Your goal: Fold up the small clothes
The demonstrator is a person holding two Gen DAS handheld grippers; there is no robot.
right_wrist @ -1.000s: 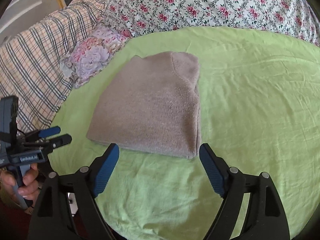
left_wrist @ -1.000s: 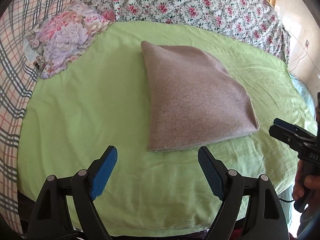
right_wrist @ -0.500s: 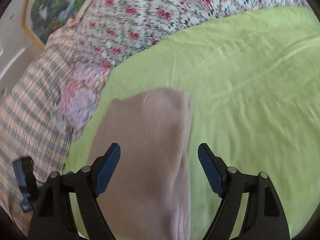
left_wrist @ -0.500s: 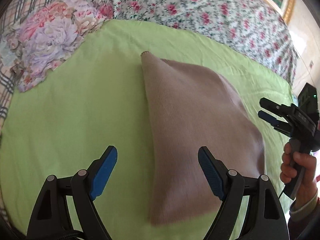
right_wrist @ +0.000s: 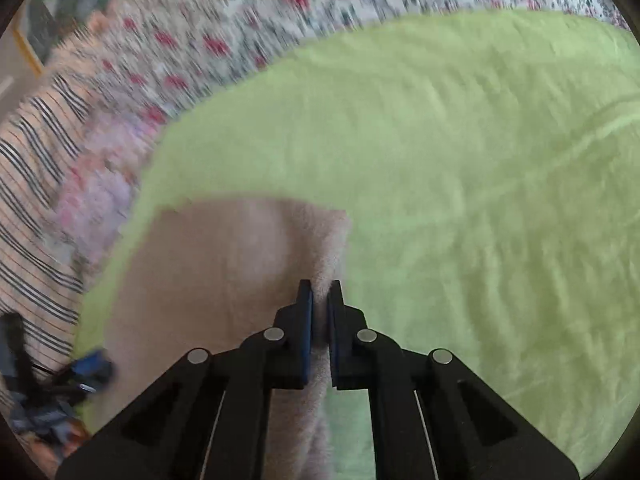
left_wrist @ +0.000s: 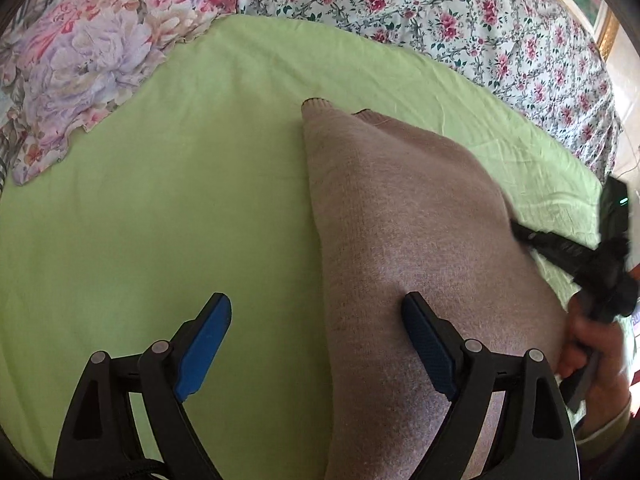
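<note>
The folded beige sweater [left_wrist: 420, 240] lies on the green bed sheet [left_wrist: 160, 200], long axis running six to twelve; the right hand-held gripper [right_wrist: 320, 296] has just clamped its three-o'clock edge; the left hand-held gripper [left_wrist: 316, 320] straddles the nine-o'clock edge, wide, gripping nothing.

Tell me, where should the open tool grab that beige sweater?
Probably its near left edge. The left tool already straddles that edge of the sweater, which lies flat on the green sheet. Come down from above; the right tool has just closed on the opposite edge.
</note>
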